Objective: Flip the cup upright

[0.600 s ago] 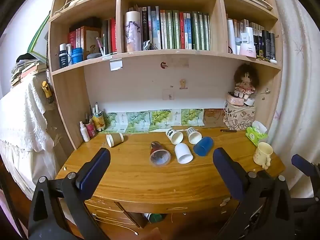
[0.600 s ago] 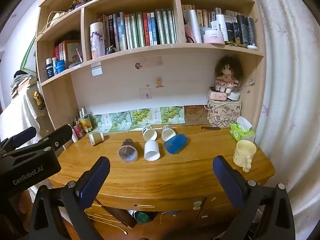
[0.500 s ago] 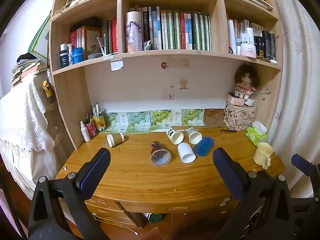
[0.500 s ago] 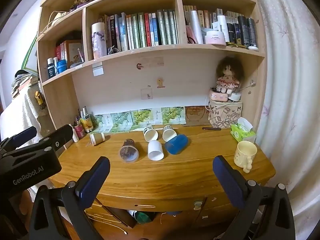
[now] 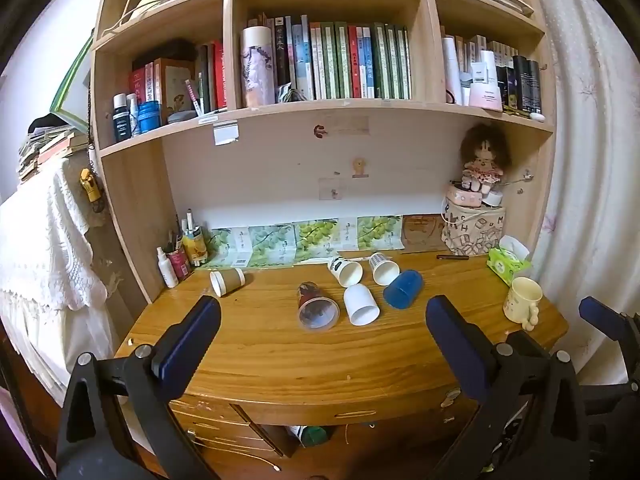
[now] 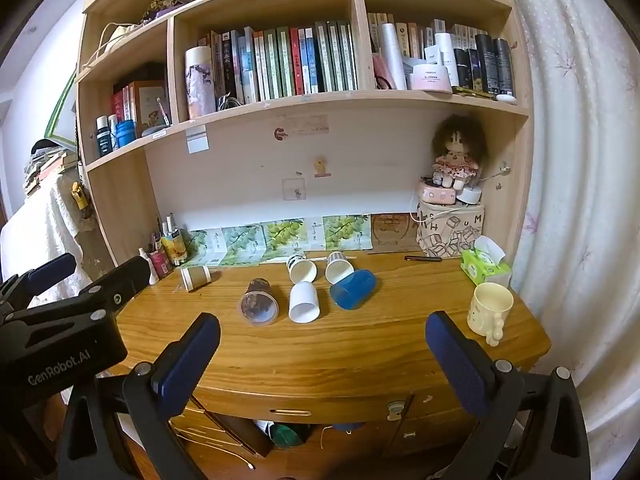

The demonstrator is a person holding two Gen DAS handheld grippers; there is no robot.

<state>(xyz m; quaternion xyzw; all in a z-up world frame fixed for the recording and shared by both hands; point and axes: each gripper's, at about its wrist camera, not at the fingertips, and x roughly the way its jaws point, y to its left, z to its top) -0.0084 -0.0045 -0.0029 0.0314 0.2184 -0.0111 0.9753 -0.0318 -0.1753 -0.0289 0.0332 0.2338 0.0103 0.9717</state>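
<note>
The curved honey-coloured wooden desk (image 5: 320, 360) under the bookshelf is carrying six cups lying on their sides, and both grippers are hanging in front of its near edge, well apart from all of them. The left gripper (image 5: 320, 332) is standing with its jaws spread wide and holding nothing; the right gripper (image 6: 320, 340) is likewise gaping and empty.

The translucent blue plastic tumbler (image 6: 354, 290) is lying just beside the plain white paper cup (image 6: 304, 303), with two more white paper cups (image 6: 302, 269) close behind, so wide jaws reaching into that cluster are risking a knock that sends a neighbour rolling. The clear plastic cup with a dark printed inside (image 6: 259, 303) is lying a little apart at the left of the cluster and looks the easier target, though thin walls are likely to buckle under a hard squeeze. The brown-sleeved paper cup (image 5: 227, 281) is lying alone near the pen pots. A cream ceramic mug (image 6: 490, 312) is standing upright near the right edge, where a careless right-hand sweep could push it off
</note>
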